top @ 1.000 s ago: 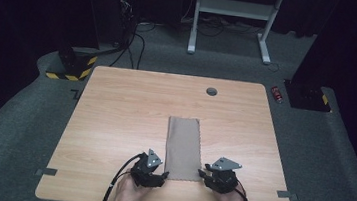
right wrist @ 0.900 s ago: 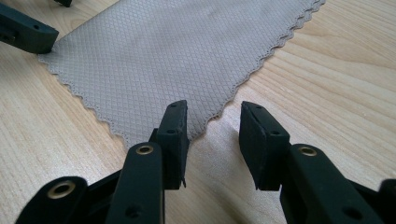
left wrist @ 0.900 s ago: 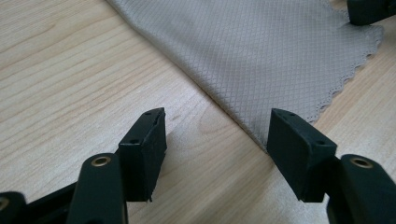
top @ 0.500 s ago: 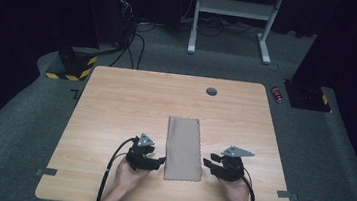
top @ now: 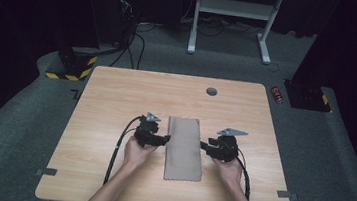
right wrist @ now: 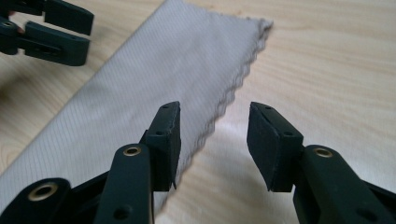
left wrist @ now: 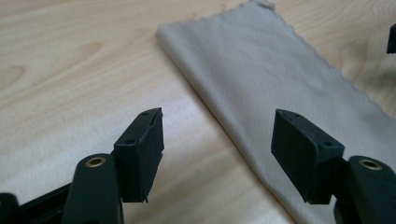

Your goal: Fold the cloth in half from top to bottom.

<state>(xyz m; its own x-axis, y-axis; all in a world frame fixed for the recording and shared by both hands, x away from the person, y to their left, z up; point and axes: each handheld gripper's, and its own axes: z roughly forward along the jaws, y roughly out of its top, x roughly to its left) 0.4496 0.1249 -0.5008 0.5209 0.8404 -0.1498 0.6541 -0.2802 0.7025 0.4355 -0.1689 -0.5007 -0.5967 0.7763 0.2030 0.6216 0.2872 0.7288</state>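
A grey-beige cloth (top: 184,146), folded into a long strip, lies flat on the wooden table (top: 116,99). My left gripper (top: 165,139) sits at the strip's left side, pointing at it. In the left gripper view this gripper (left wrist: 217,126) is open, low over the cloth's (left wrist: 280,79) folded edge. My right gripper (top: 203,146) faces it from the right side. Its jaws (right wrist: 214,123) have just been opening and stand apart over the cloth's (right wrist: 154,84) zigzag-cut edge, pressing on nothing. The left gripper (right wrist: 51,32) also appears across the strip in the right gripper view.
A round grommet (top: 211,91) sits near the table's far edge. The left gripper's cable (top: 118,149) trails back toward the front edge. On the floor beyond are a white desk frame (top: 235,16), a black-and-yellow striped base (top: 69,66) and a small red object (top: 277,94).
Both hands have moved away from the cloth's near end, farther up along its long sides. The cloth has not shifted.
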